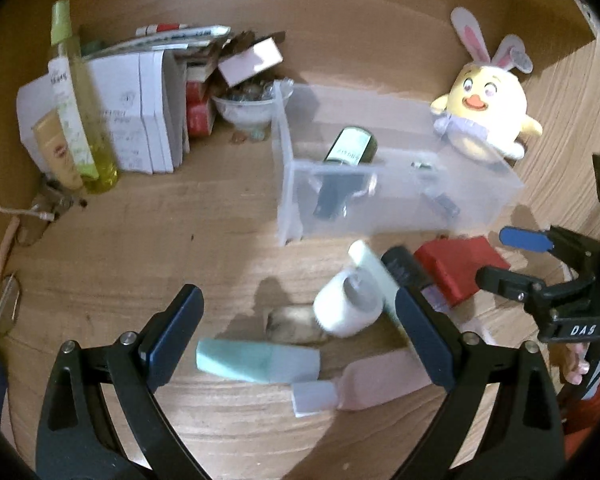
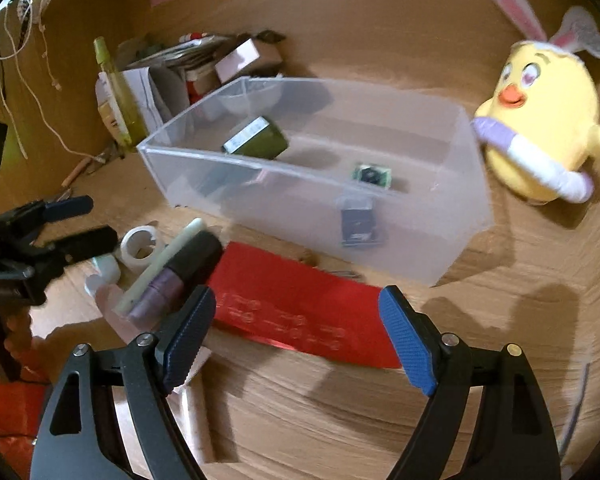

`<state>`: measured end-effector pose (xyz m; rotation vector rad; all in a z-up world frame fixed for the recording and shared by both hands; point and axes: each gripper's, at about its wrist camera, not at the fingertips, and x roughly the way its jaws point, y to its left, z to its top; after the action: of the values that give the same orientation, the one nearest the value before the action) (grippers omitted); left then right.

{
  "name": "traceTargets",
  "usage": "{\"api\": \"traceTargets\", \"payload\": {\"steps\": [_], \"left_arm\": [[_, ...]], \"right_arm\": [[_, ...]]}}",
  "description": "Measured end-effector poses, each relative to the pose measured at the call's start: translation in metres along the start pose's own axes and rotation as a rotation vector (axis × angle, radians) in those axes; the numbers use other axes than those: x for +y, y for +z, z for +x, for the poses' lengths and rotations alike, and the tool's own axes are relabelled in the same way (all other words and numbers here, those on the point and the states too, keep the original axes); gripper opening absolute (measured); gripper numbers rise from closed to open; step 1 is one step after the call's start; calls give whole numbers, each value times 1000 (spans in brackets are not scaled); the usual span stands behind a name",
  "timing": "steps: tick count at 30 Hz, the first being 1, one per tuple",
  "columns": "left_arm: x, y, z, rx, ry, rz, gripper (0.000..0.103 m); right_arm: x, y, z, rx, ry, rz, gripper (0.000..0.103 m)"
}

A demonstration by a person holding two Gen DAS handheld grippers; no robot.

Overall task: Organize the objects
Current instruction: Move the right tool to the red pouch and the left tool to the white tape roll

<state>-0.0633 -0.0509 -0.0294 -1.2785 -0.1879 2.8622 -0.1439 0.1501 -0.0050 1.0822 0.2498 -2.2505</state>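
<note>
A clear plastic bin (image 1: pixel 292 152) (image 2: pixel 456 248) stands mid-table and holds a dark green bottle (image 1: pixel 348 152) (image 2: pixel 260 140) and small dark items (image 2: pixel 370 176). In front of it lie a red box (image 1: pixel 460 268) (image 2: pixel 300 316), a dark purple bottle (image 1: pixel 404 268) (image 2: pixel 180 276), a white jar (image 1: pixel 348 304) (image 2: pixel 140 246), a teal tube (image 1: pixel 256 360) and a pink tube (image 1: pixel 380 380). My left gripper (image 1: pixel 300 336) is open above the teal tube and white jar. My right gripper (image 2: pixel 296 340) is open over the red box; it also shows in the left wrist view (image 1: pixel 504 256).
A yellow chick plush with bunny ears (image 1: pixel 484 116) (image 2: pixel 540 128) sits right of the bin. At the back left stand a tall yellow-green bottle (image 1: pixel 80 112) (image 2: pixel 120 92), white booklets (image 1: pixel 140 120), a pink box (image 1: pixel 252 60) and a bowl (image 1: pixel 244 112). Cardboard walls enclose the back.
</note>
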Motion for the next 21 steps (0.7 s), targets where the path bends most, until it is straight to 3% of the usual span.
{"api": "traceTargets", "payload": {"steps": [10, 19, 21], "left_arm": [[3, -12, 6, 20, 2, 29, 98], [-13, -8, 14, 14, -10, 96, 97], [-15, -7, 15, 11, -11, 106, 92]], "right_arm": [[24, 11, 27, 43, -49, -69, 82], [-3, -3, 21, 76, -75, 10, 82], [-9, -5, 16, 78, -85, 20, 82]]}}
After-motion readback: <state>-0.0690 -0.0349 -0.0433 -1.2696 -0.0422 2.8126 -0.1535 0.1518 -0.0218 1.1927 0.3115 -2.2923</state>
